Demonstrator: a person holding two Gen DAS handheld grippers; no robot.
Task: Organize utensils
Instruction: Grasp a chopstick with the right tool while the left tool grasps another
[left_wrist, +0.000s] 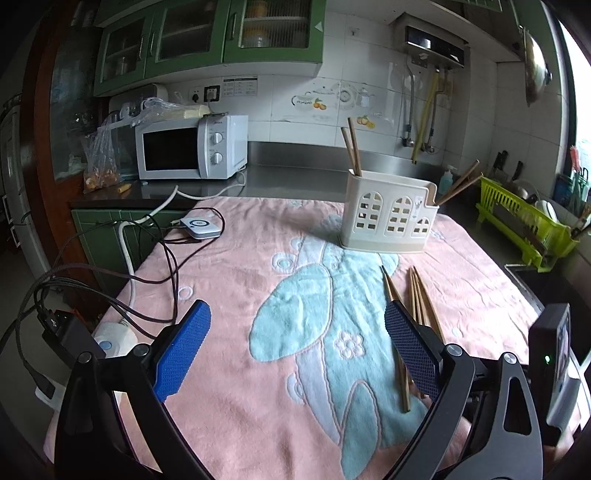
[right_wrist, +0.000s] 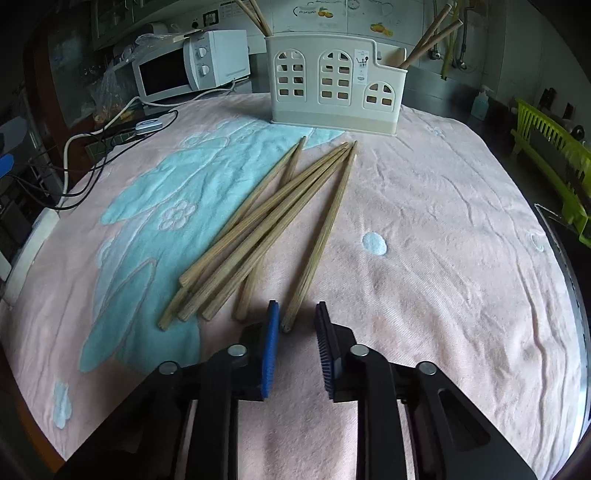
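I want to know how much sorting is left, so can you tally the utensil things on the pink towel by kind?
Loose chopsticks on the towel: 6
Chopsticks standing in the holder: 4 (2 at each end)
Utensil holder: 1
Total: 11

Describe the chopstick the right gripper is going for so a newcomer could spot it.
Start at the white holder at the far side of the pink towel. Loose chopsticks fan out in front of it. The target chopstick lies rightmost, apart from the overlapping bundle, its near end between the pads of the right gripper.
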